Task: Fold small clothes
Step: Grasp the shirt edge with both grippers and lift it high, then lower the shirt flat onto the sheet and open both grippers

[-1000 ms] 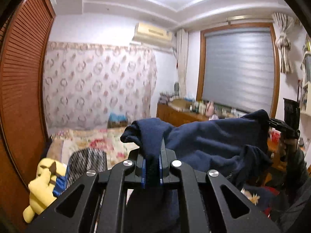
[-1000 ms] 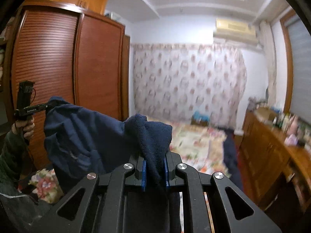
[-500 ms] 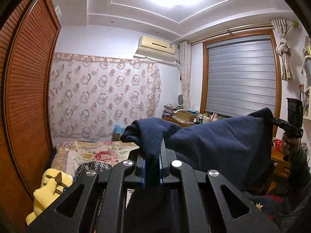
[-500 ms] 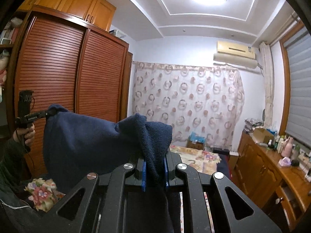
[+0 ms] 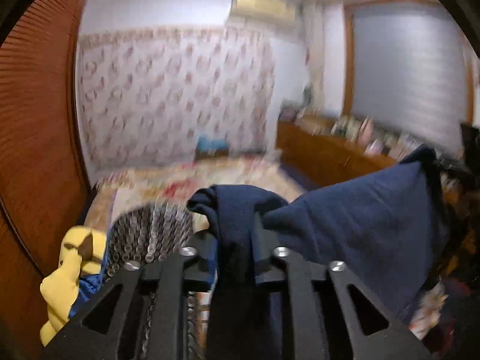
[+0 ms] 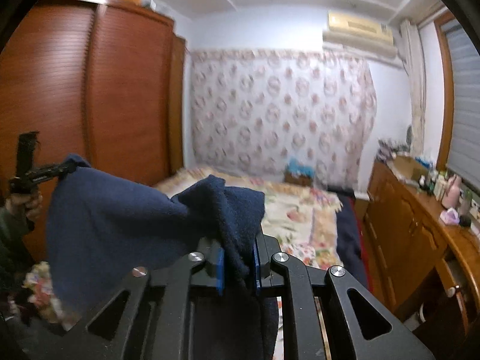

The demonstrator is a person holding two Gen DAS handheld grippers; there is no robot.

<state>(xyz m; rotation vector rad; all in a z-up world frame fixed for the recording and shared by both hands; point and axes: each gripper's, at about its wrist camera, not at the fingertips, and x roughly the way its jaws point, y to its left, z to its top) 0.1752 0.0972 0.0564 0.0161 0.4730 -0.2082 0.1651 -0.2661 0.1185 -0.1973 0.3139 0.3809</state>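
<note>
Navy fleece garment (image 5: 360,225) hangs stretched in the air between both grippers, above the floral bed (image 6: 300,210). Left gripper (image 5: 237,252) has one corner bunched between its fingers; jaws have just been opening, gap now clearly wider, cloth still sits in it, but blur hides whether the pads press. Right gripper (image 6: 237,264) has the other corner between its blue pads (image 6: 220,267); jaws have just been opening slightly, gap narrow, cloth fills it and drapes over the top, so gripped. In the right wrist view the left gripper shows at 9 o'clock, cloth corner at its tip, held by a hand (image 6: 25,204). Yellow plush toy (image 5: 69,267) at 8 o'clock in the left wrist view.
</note>
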